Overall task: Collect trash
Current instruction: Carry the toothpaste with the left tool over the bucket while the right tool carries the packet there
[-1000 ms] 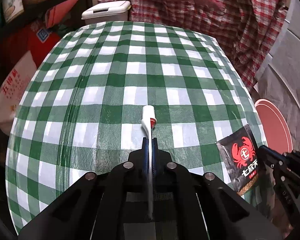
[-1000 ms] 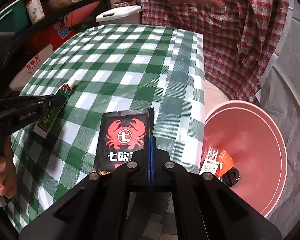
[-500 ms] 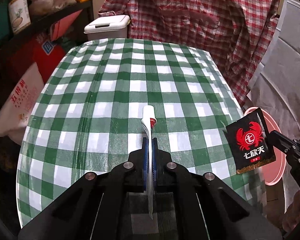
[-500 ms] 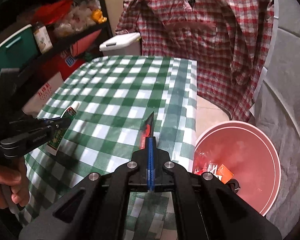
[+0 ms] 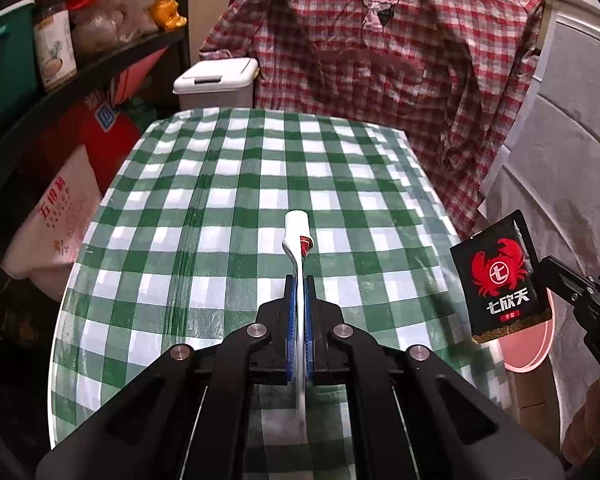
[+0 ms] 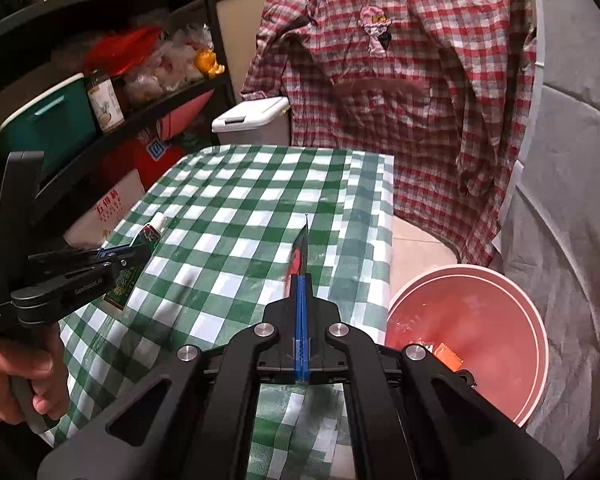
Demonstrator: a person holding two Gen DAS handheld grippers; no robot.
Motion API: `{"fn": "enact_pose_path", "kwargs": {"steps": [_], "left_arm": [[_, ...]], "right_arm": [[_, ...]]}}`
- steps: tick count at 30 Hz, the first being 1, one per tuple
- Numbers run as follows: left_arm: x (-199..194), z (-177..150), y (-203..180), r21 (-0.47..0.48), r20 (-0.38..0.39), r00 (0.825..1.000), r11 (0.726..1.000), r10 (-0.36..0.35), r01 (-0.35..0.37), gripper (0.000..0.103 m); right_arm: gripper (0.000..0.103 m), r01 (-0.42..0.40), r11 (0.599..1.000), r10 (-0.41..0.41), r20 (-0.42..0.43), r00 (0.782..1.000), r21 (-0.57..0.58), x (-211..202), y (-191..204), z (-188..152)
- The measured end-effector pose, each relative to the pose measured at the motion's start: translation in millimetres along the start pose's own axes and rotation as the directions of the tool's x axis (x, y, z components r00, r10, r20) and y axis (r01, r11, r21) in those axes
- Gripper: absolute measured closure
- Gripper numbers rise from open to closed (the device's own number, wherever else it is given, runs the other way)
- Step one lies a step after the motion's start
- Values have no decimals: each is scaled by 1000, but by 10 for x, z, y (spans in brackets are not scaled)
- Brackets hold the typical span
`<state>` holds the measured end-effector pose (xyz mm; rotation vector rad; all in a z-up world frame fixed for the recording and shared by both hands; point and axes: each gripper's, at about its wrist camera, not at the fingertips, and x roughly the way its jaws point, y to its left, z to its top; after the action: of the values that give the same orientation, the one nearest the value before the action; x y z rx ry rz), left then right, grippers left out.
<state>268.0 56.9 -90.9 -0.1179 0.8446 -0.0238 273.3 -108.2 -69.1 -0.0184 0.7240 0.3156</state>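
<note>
Above the checked table [image 5: 228,184], the left gripper [image 5: 299,284] pinches a flattened tube [image 5: 296,228] and the right gripper [image 6: 301,280] clamps a black crab packet [image 5: 500,276] near the pink bin [image 6: 512,304].

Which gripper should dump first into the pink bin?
Right, probably. The right gripper holds the black crab packet at the table edge beside the pink bin. The left gripper, clamped on the toothpaste tube, sits on the table's far side from it.

The tube [image 5: 298,248] hangs over the table's [image 5: 228,184] near edge, the packet [image 5: 500,276] off its right edge above the basin [image 6: 466,336], the bin [image 5: 216,84] behind its far-left corner.
</note>
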Motion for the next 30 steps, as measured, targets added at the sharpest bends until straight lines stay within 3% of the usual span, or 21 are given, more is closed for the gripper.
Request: {"fn": "enact_pose_path", "kwargs": {"steps": [15, 30], "left_arm": [[-411, 102, -317, 9, 99, 983, 988, -154, 154, 99], [-413, 181, -811, 68, 101, 967, 972, -232, 226, 99]], "right_arm": [[103, 35, 995, -43, 86, 995, 89, -469, -392, 70], [103, 127, 983, -145, 132, 981, 136, -801, -841, 96]]}}
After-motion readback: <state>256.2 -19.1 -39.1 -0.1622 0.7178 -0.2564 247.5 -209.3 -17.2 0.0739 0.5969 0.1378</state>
